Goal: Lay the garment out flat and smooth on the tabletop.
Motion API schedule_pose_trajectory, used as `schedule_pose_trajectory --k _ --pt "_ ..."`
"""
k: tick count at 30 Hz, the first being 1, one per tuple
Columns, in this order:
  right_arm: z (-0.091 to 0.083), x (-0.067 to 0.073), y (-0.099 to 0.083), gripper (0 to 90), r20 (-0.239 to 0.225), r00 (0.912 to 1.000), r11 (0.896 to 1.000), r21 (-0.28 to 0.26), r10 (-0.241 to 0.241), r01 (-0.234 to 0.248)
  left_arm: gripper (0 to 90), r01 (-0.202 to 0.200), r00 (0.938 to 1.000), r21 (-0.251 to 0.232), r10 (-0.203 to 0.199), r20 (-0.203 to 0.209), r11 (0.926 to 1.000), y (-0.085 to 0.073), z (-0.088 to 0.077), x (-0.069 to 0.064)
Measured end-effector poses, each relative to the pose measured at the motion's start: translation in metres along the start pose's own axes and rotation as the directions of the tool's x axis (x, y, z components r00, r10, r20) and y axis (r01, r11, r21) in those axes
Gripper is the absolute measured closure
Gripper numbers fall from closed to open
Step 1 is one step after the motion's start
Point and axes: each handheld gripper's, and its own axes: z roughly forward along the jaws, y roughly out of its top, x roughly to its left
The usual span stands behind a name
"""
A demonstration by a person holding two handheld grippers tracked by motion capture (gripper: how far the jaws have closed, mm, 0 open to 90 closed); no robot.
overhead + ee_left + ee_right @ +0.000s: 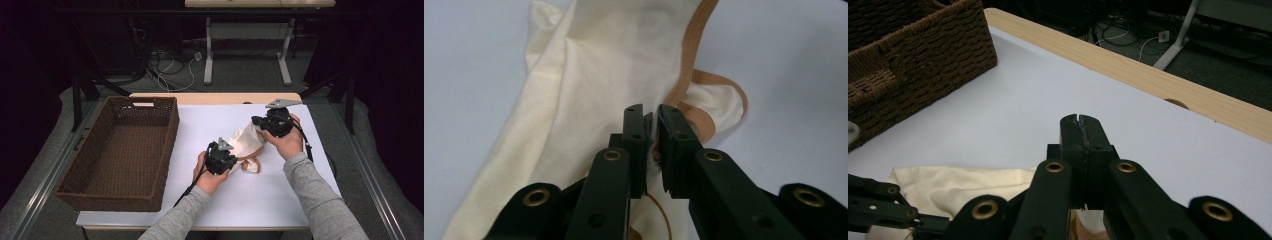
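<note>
A cream cloth bag point(246, 142) with tan straps point(251, 165) lies crumpled on the white table point(250, 200). My left gripper point(234, 163) is at its near left side. In the left gripper view this gripper point(651, 112) has its jaws pinched on a fold of the cloth point(589, 90) beside the tan strap point(691, 75). My right gripper point(256, 123) holds the bag's far end lifted off the table. In the right gripper view its jaws point(1081, 120) are pressed together, and cloth point(963, 185) hangs below them.
A dark brown wicker basket point(167, 130) stands on the table's left part, also at the upper left of the right gripper view point(923, 45). The table's wooden far edge point(1148, 75) runs behind. Cables and a desk frame point(210, 60) are on the floor beyond.
</note>
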Motion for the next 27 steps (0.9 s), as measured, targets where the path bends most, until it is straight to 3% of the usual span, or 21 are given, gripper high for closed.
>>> schedule_pose_trajectory --k 2,4,5,8,10,16,19,21,25,27 --pt "0.001 -0.001 0.0 90.0 0.004 1.0 1.0 0.001 0.001 -0.001 84.4 0.064 0.9976 -0.042 -0.063 0.031 0.9971 0.002 -0.004 0.005" --pt "0.002 -0.003 -0.001 90.0 0.012 0.9999 1.0 0.008 -0.002 0.002 84.8 0.084 0.9963 -0.064 -0.082 0.027 0.9944 0.004 -0.008 0.009" --pt "0.003 -0.004 -0.002 90.0 0.018 0.9998 1.0 0.012 -0.009 0.009 84.9 0.075 0.9972 -0.07 -0.074 0.013 0.9947 0.006 -0.011 0.013" --pt "0.005 -0.01 -0.003 90.0 0.034 0.9994 1.0 0.025 0.0 -0.001 85.1 0.109 0.9938 -0.103 -0.111 -0.011 0.9887 0.008 -0.017 0.02" --pt "0.005 -0.014 -0.004 90.0 0.041 0.9991 1.0 0.03 0.009 -0.011 85.1 0.112 0.9924 -0.113 -0.117 -0.037 0.9872 0.01 -0.023 0.029" --pt "0.005 -0.025 -0.006 90.0 0.06 0.9977 0.999 0.03 0.032 -0.034 85.2 0.161 0.9796 -0.145 -0.176 -0.097 0.9763 0.009 -0.03 0.05" --pt "0.007 -0.031 -0.008 90.0 0.074 0.9968 0.998 0.044 0.029 -0.033 85.2 0.172 0.9756 -0.139 -0.188 -0.113 0.9753 0.008 -0.031 0.057" --pt "0.009 -0.034 -0.01 90.0 0.081 0.9961 0.998 0.049 0.034 -0.038 85.2 0.188 0.9693 -0.152 -0.209 -0.13 0.9703 0.007 -0.03 0.063" --pt "0.011 -0.039 -0.012 90.0 0.088 0.995 0.997 0.058 0.048 -0.053 85.4 0.248 0.9541 -0.176 -0.272 -0.126 0.9526 0.005 -0.031 0.074" --pt "0.012 -0.041 -0.012 90.0 0.089 0.9948 0.997 0.058 0.05 -0.055 85.4 0.263 0.9482 -0.175 -0.288 -0.134 0.9488 0.004 -0.03 0.078"
